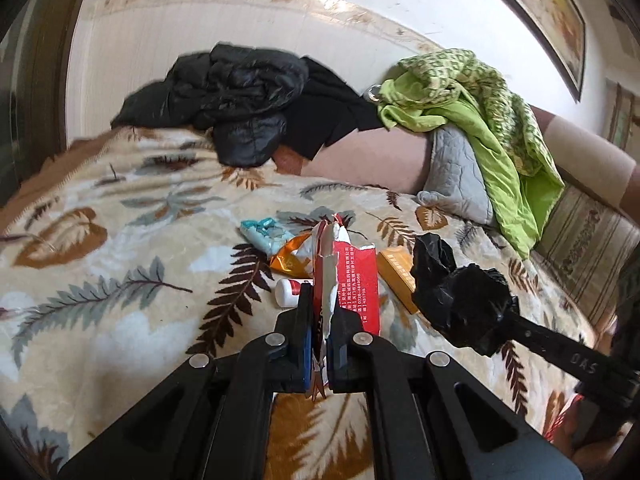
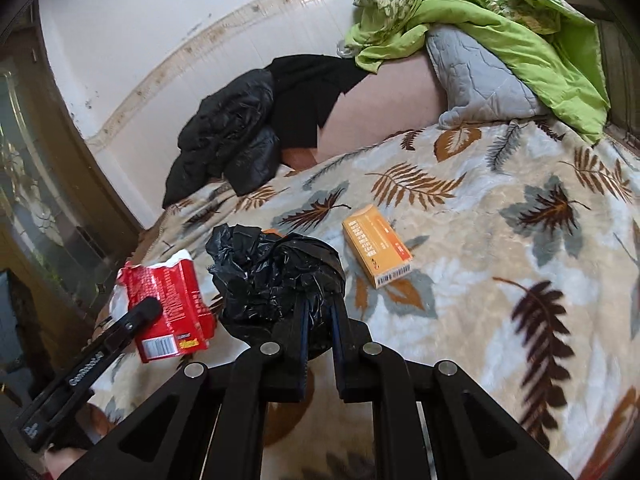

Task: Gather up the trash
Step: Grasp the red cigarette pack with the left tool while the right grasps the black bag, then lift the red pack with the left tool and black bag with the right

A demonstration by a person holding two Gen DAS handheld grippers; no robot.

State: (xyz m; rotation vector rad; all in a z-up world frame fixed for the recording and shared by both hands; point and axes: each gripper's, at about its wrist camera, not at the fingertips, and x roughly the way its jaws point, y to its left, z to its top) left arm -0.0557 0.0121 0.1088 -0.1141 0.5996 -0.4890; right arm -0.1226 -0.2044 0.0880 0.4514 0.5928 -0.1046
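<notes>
- The left gripper [image 1: 320, 312] is clamped tight on a torn red snack wrapper [image 1: 352, 280], which stands on edge between the pads with its ragged foil mouth rising past the fingertips.
- The wrapper looks empty, light and crinkly; its foil lining is likely slick, so a pinch low across the doubled wall, as here, seems safer than one at the torn lip.
- The right gripper [image 2: 318, 312] has its fingers pinched on a crumpled black plastic bag [image 2: 276, 276], which bunches up ahead of and to the left of the tips.
- The bag is soft, thin and shapeless; it should weigh almost nothing but could slip out fold by fold, so a thick wad is the part to hold.
- Both grippers slope downward over the leaf-print blanket [image 2: 500, 240], side by side, the red wrapper just beside the bag.
- Still lying on the blanket beyond the left fingertips: an orange carton [image 2: 376, 252], a small white bottle [image 1: 288, 290], an orange foil packet [image 1: 290, 258] and a pale blue packet [image 1: 264, 234].
</notes>
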